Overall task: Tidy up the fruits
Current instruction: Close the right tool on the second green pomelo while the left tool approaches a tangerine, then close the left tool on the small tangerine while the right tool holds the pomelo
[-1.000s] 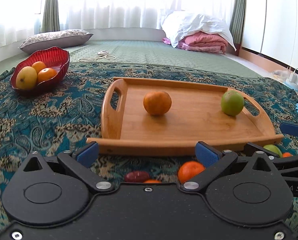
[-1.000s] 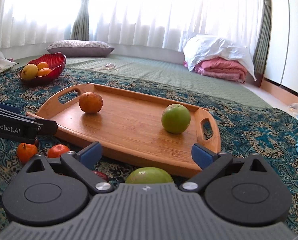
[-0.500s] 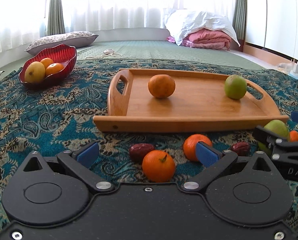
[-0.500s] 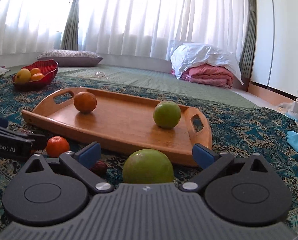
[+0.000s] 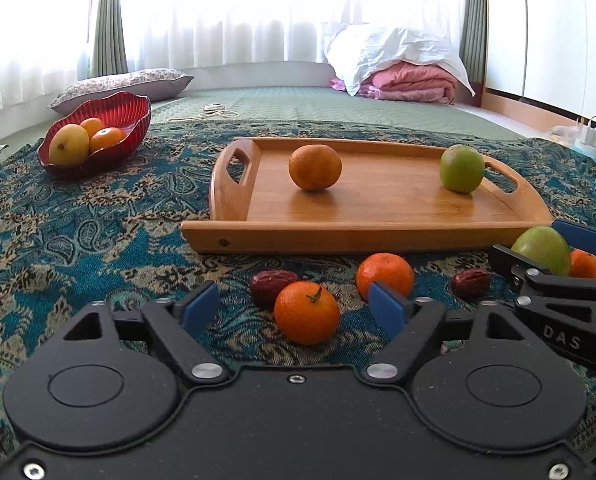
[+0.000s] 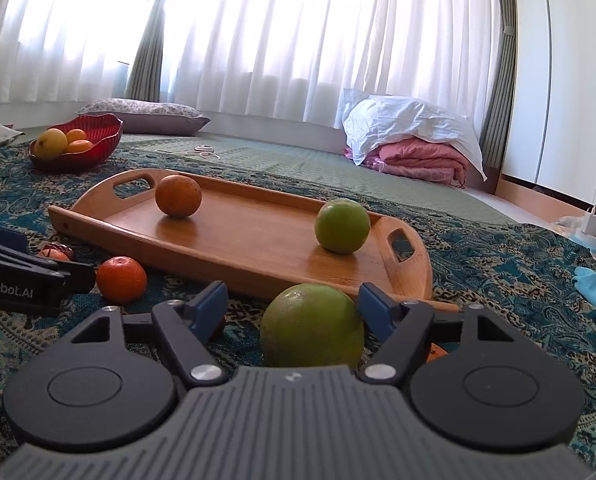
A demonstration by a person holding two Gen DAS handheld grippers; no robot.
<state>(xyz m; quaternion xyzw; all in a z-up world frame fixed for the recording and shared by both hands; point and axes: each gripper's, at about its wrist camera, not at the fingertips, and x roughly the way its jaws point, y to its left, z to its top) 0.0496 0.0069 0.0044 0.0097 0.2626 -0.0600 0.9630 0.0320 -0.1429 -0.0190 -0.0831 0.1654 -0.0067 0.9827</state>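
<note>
On the patterned cloth in front of the wooden tray (image 5: pixel 338 236) lie loose fruits. My left gripper (image 5: pixel 294 306) straddles a tangerine (image 5: pixel 307 312). Its jaws are closing, and both blue pads still stand clear of the fruit. My right gripper (image 6: pixel 296 306) has a large green fruit (image 6: pixel 312 326) between its closing jaws. The left pad is apart from it and the right pad is close to its edge. The left wrist view shows this gripper (image 5: pixel 546 246) around the same fruit (image 5: pixel 538 242). On the tray rest an orange (image 5: pixel 315 167) and a green fruit (image 5: pixel 461 168).
A second tangerine (image 5: pixel 385 276), two dark red dates (image 5: pixel 272 282) (image 5: pixel 471 282) and a small tangerine (image 5: pixel 585 264) lie between the grippers. A red bowl (image 5: pixel 110 120) with a yellow fruit and oranges stands far left. Pillows and folded bedding lie beyond the cloth.
Both grippers have sunk toward the cloth, bringing the tangerine and the green fruit up between their fingers. Both pairs of jaws have narrowed in the last half second.
</note>
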